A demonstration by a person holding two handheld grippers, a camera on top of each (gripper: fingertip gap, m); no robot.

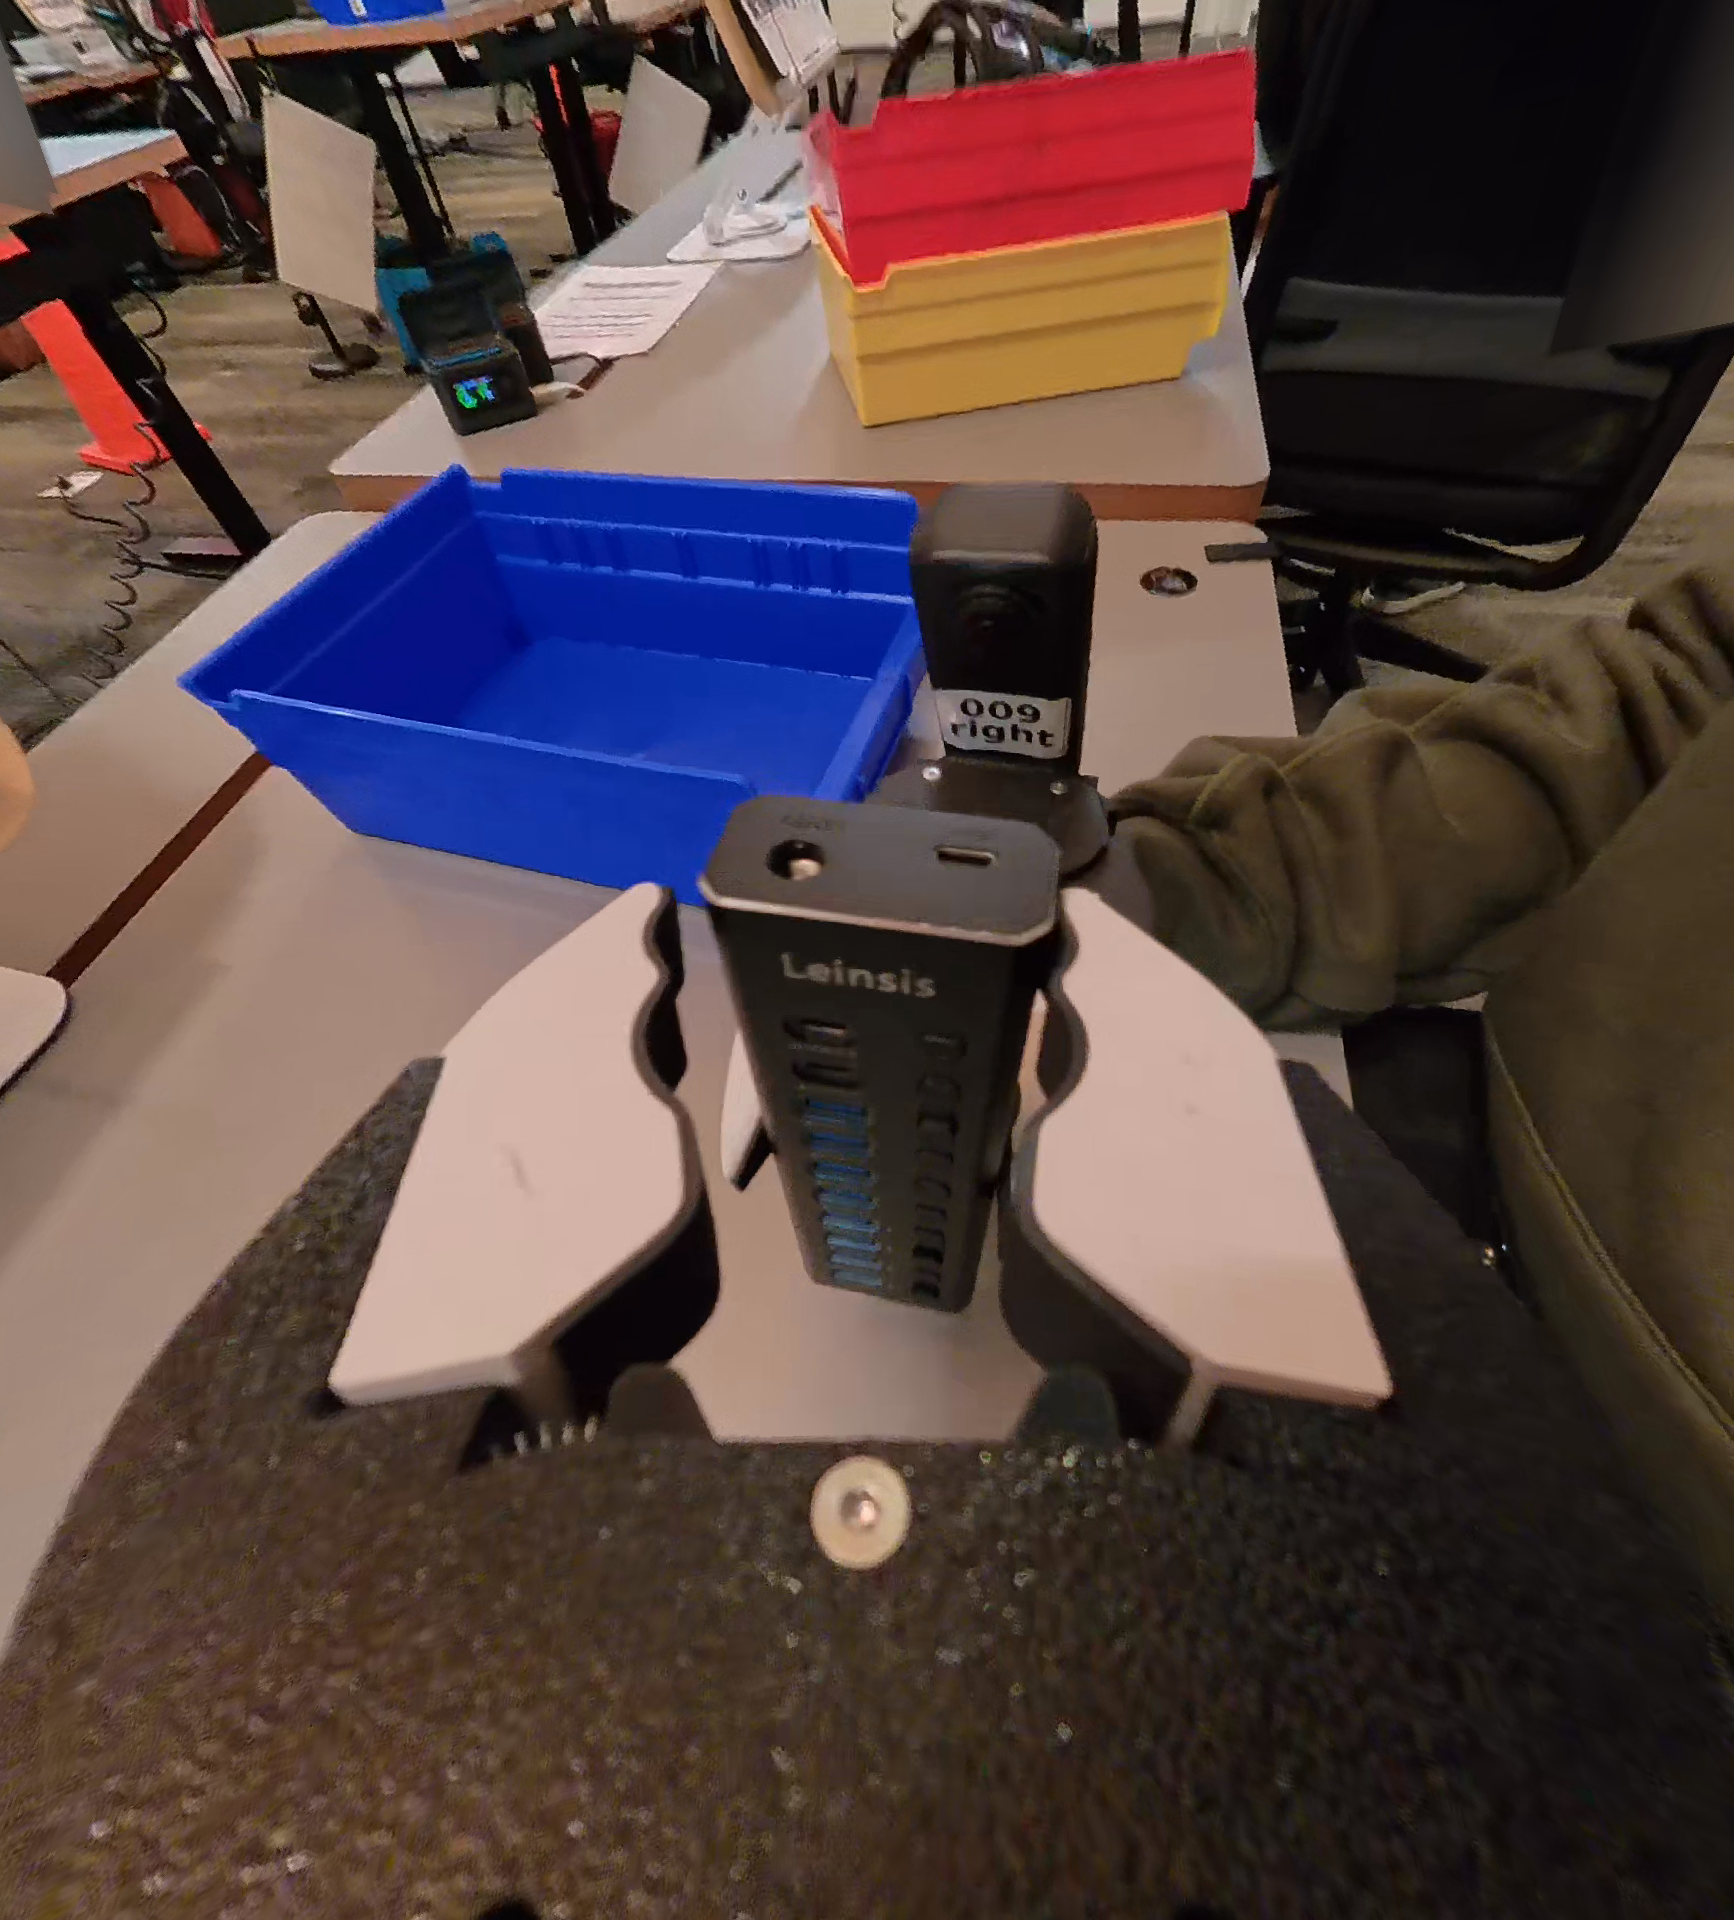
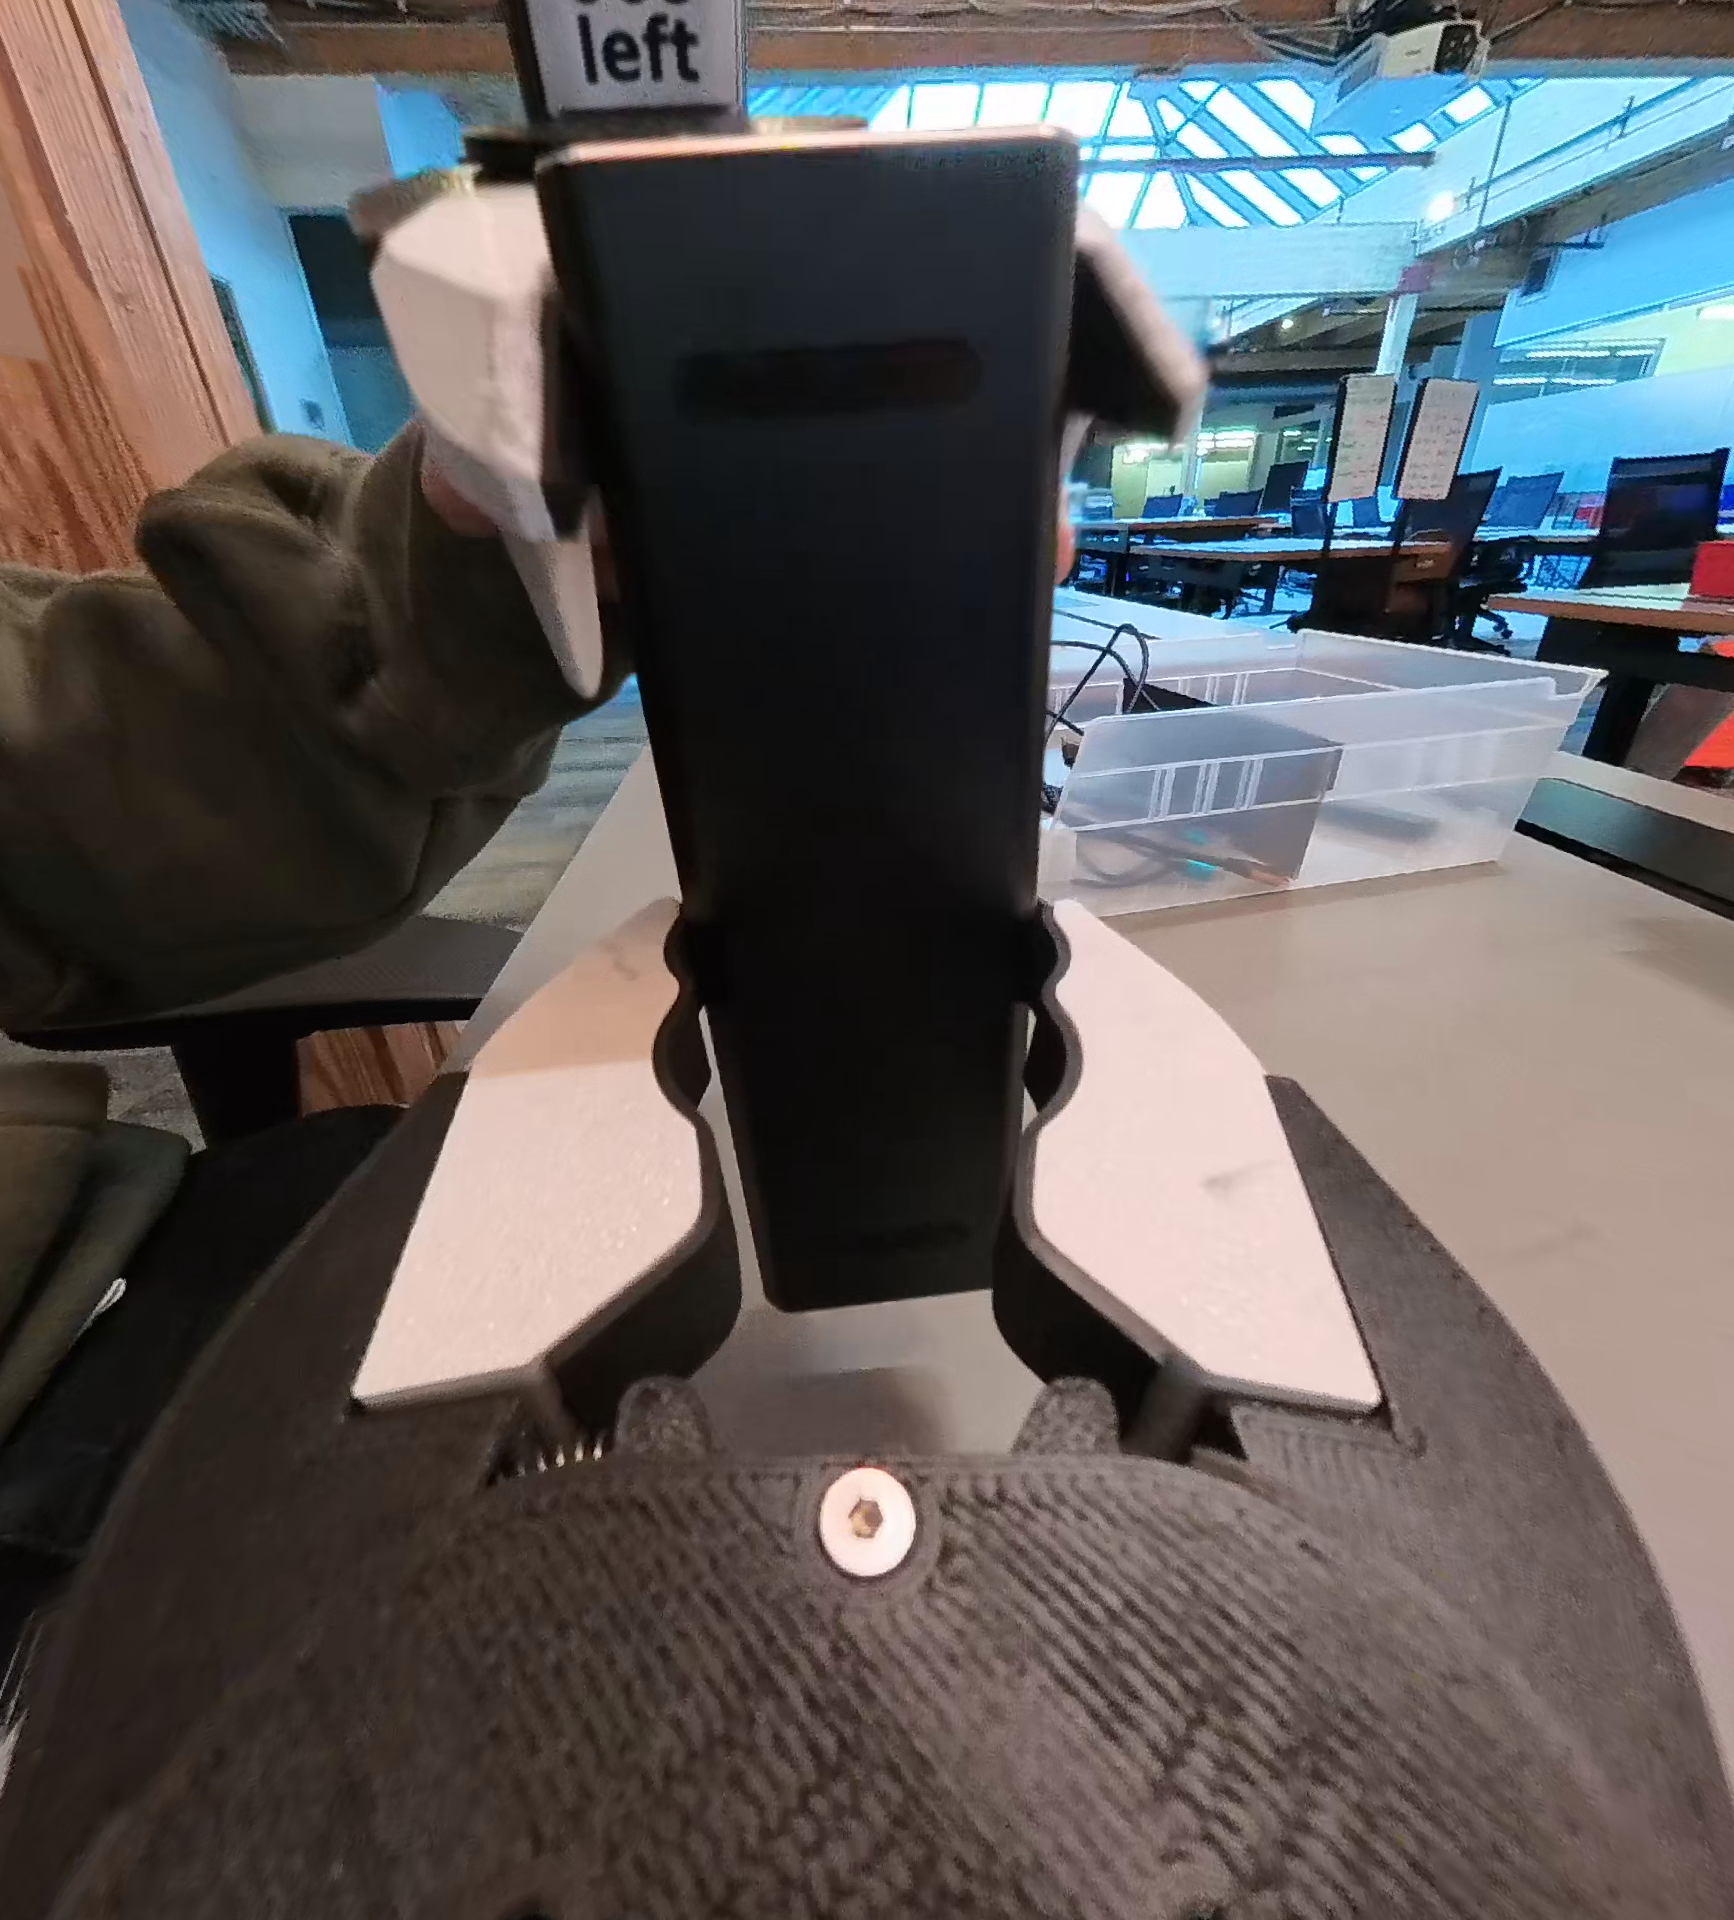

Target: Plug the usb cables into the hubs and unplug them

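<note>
A black multi-port USB hub is held upright above the grey table, clamped by both grippers at once. My left gripper is shut on its sides, and the hub's face with blue ports turns toward this camera. My right gripper is shut on the same hub from the opposite side and sees its plain back. The left gripper's white fingers clamp the hub higher up in the right wrist view. The right gripper's camera shows behind the hub. No cable is plugged into the visible ports.
An empty blue bin stands behind the hub. Red and yellow bins are stacked on the far table. A clear bin holds dark cables and a black box. A person's olive sleeves and a black chair are close by. Across from one pair of fingers to the other is roughly 8 cm.
</note>
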